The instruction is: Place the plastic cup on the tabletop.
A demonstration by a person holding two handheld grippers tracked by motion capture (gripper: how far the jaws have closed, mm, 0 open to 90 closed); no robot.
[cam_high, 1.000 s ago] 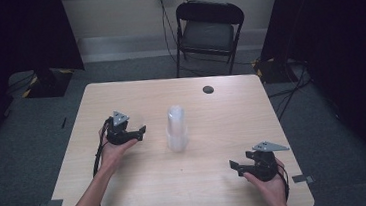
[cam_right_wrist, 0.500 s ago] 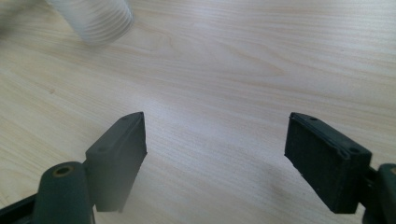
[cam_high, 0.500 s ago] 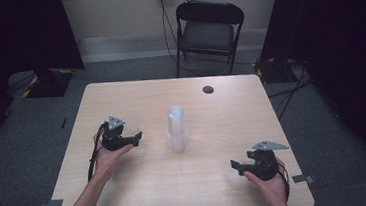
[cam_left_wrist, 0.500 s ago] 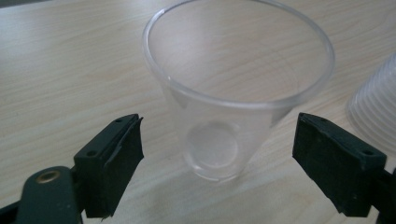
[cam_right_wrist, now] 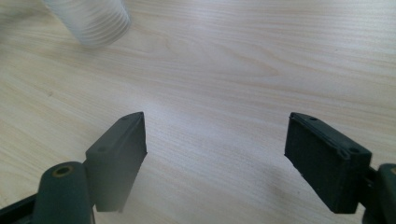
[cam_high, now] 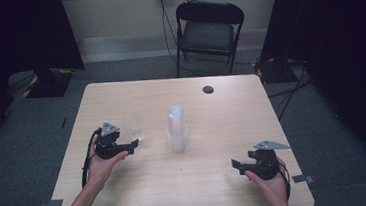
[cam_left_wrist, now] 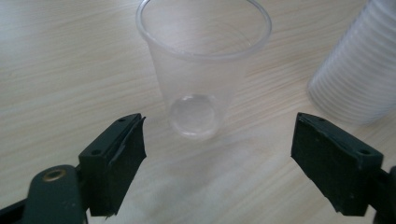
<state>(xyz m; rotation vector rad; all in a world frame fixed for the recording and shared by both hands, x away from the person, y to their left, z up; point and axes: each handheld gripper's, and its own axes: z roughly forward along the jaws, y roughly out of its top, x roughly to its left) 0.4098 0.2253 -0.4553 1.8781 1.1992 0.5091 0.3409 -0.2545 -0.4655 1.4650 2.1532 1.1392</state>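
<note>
Standing free now just left of the stack of clear plastic cups [cam_high: 176, 128], a single clear plastic cup [cam_high: 133, 126] rests upright on the wooden surface [cam_high: 218, 180], where a second ago no separate cup showed. The left claw [cam_high: 133, 146] has drawn back toward the person and sits just short of the cup, its jaws spread wide with nothing between them; in the left gripper view the cup [cam_left_wrist: 203, 65] rises beyond the open jaws, apart from both. That reads as a cup set down and released. The right claw [cam_high: 235, 164] waits near the front right corner, jaws likewise apart, well away from the stack.
</note>
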